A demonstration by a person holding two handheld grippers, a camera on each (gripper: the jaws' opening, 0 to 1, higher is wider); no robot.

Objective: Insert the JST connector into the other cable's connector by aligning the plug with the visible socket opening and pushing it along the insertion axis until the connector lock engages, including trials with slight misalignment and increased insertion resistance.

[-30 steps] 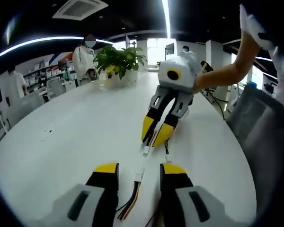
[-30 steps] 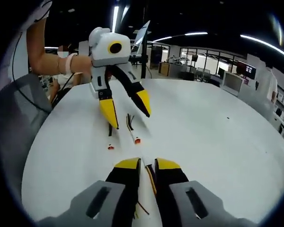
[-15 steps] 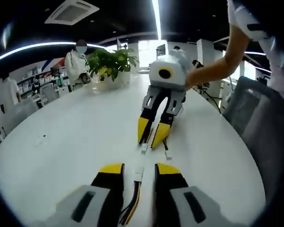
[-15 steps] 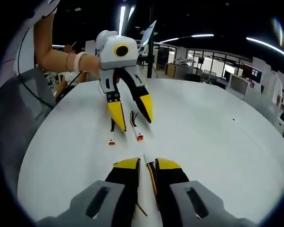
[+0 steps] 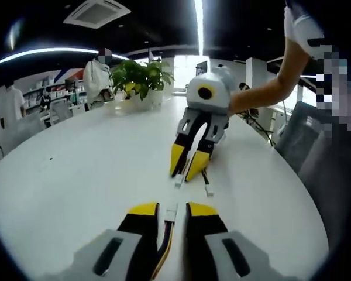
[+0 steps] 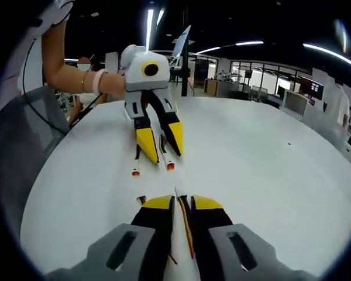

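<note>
Room: an open office with strip lights overhead is stretching behind a wide white table (image 5: 93, 170); a potted plant (image 5: 139, 75) is standing at the table's far edge at about 11 o'clock in the left gripper view, with a person in white (image 5: 98, 75) standing beside it.

Left gripper (image 5: 172, 211): its yellow-tipped jaws are sitting close together at 6 o'clock in its own view, pinching a cable (image 5: 165, 246) with coloured wires; that cable's white connector (image 5: 172, 213) is poking out just past the tips. In the right gripper view the same gripper (image 6: 158, 147) is pointing down at the table at about 11 o'clock, jaws narrowed around the cable, whose orange-tipped end (image 6: 169, 165) is lying on the table.

Right gripper (image 6: 182, 203): its jaws are nearly touching at 6 o'clock in its own view, clamping a thin cable (image 6: 187, 225) that is running between them. In the left gripper view it (image 5: 187, 170) is tilting down at 12 o'clock, with a small white plug (image 5: 179, 181) showing at its tips.

Connectors: the two white ends are facing each other, near but apart, in the left gripper view.

Loose end: another white connector (image 5: 209, 189) is lying on the table just beside the right gripper's tips.

Arm: a bare forearm (image 5: 263, 93) is holding the right gripper.
</note>
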